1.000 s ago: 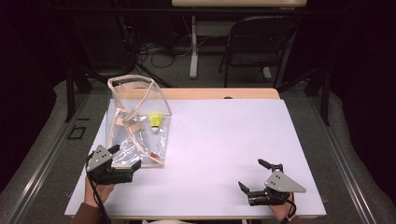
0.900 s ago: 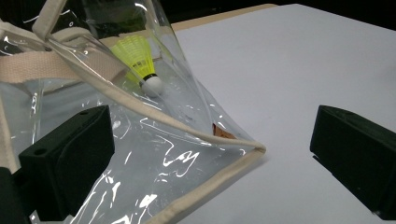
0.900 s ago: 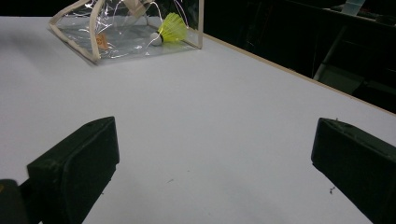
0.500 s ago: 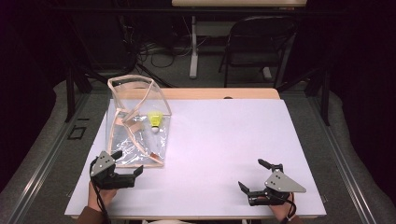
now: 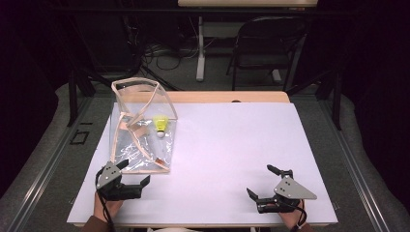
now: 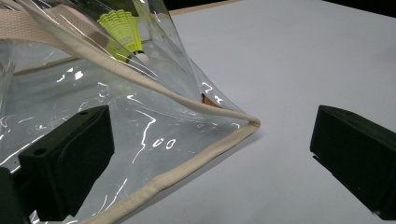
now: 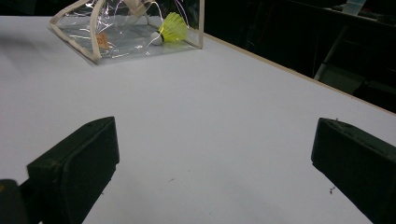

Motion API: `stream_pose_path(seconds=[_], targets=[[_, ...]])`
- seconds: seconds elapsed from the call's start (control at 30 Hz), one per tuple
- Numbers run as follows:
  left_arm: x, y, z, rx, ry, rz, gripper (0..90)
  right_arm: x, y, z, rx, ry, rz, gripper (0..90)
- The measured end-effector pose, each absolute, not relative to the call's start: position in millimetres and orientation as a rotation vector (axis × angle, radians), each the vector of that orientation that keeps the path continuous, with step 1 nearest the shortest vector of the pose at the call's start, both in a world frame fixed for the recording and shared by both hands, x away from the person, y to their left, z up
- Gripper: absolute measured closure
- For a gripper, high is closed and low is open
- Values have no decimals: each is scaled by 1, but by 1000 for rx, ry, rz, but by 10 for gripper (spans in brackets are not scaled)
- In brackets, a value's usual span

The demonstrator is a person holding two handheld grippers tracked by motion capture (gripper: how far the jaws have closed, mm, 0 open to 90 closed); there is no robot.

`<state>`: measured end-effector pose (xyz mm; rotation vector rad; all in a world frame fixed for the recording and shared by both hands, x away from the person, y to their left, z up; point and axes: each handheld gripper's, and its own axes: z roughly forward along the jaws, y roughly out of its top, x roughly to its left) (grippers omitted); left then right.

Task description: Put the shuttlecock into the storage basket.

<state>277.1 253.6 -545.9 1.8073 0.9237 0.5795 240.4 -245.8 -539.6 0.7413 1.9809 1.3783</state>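
A clear plastic bag (image 5: 138, 145) with beige trim lies at the table's left, its far end standing up. Inside it rests a yellow shuttlecock (image 5: 160, 123). My left gripper (image 5: 137, 172) sits open just in front of the bag's near edge. In the left gripper view the bag's near corner (image 6: 219, 140) lies between the wide-apart jaws, untouched, and the shuttlecock (image 6: 122, 28) shows behind the plastic. My right gripper (image 5: 258, 180) rests open near the front right edge with nothing between its jaws. Its view shows the bag (image 7: 102, 35) and shuttlecock (image 7: 173, 27) far off.
A white sheet (image 5: 232, 140) covers the table, with a wooden strip (image 5: 227, 96) along its far edge. A black folding chair (image 5: 266, 43), a table leg (image 5: 200, 48) and cables (image 5: 154, 53) stand on the floor behind.
My left gripper has drawn back a little from the bag's near edge toward the front of the table. The right gripper has not moved.
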Motion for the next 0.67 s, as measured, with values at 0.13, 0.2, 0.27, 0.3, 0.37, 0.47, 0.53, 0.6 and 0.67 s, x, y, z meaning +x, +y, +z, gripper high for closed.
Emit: stream_pose_path(seconds=[0.13,0.2,0.27,0.3,0.37,0.47,0.53,0.6,0.67], targets=[[274,251,-550,1812,903,593,0,240,-246,-540,740,1983,1378,4],[273,250,-553,1818,895,594,0,240,-246,-540,740,1985,1376,5],[273,249,-555,1825,895,589,0,240,-246,-540,740,1986,1376,4],[273,249,-556,1830,889,591,0,240,-246,-540,740,1987,1375,4],[272,248,-556,1835,880,600,0,240,-246,-540,739,1988,1377,4],[272,247,-557,1837,873,599,0,240,-245,-540,738,1990,1375,3],[272,247,-557,1829,877,596,0,240,-245,-540,735,1991,1375,3],[272,248,-557,1829,878,596,0,240,-246,-540,735,1991,1377,2],[273,248,-557,1834,878,594,0,241,-246,-540,736,1992,1378,2]])
